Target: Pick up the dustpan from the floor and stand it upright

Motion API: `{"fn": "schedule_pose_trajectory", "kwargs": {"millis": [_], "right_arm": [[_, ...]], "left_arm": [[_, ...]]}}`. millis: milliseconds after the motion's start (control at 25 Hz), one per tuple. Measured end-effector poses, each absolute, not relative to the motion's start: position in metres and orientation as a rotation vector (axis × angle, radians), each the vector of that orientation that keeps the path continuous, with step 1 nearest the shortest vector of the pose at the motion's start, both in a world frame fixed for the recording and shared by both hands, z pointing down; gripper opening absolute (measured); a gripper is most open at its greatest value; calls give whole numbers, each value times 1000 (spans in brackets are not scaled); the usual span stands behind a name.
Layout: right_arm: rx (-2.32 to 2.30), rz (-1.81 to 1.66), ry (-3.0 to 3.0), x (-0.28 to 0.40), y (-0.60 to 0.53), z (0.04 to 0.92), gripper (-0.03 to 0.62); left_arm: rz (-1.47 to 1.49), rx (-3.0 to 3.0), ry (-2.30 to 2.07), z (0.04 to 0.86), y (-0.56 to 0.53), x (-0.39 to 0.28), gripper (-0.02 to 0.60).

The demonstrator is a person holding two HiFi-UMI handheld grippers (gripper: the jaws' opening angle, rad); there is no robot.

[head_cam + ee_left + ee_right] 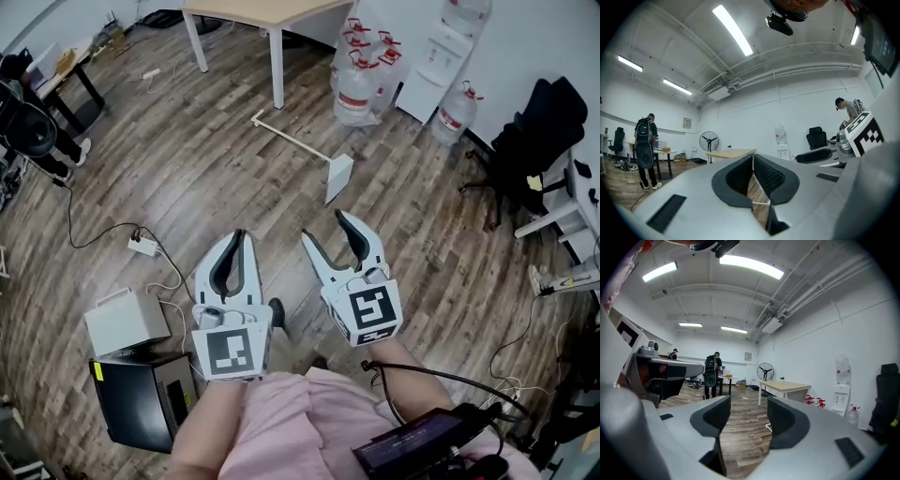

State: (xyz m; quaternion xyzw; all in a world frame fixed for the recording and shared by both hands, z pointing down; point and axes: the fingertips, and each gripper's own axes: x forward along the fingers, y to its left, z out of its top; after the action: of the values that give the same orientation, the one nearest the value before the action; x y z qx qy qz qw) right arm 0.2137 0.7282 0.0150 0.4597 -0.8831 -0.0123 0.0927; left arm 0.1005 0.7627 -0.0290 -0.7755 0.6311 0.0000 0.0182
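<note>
So the dustpan (338, 175) lay flat at 12 o'clock, and I'd have aimed the wide-open, empty right gripper (326, 230) at its handle (291, 139), since the left gripper (236, 246) was pinched together on nothing.

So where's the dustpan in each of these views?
Head view: the dustpan lies flat on the floor, upper middle.
Left gripper view: not clearly in it.
Right gripper view: probably its white handle tip, low centre on the floor.
Shared landmark: the wooden table.
</note>
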Motion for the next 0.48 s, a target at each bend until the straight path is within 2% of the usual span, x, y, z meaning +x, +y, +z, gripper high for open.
{"fn": "schedule_pose_trajectory", "kwargs": {"millis": [480], "right_arm": [[1453,-97,-2588,137,585,-9,236]], "left_arm": [[1,-2399,1913,-49,619,4,20]]}}
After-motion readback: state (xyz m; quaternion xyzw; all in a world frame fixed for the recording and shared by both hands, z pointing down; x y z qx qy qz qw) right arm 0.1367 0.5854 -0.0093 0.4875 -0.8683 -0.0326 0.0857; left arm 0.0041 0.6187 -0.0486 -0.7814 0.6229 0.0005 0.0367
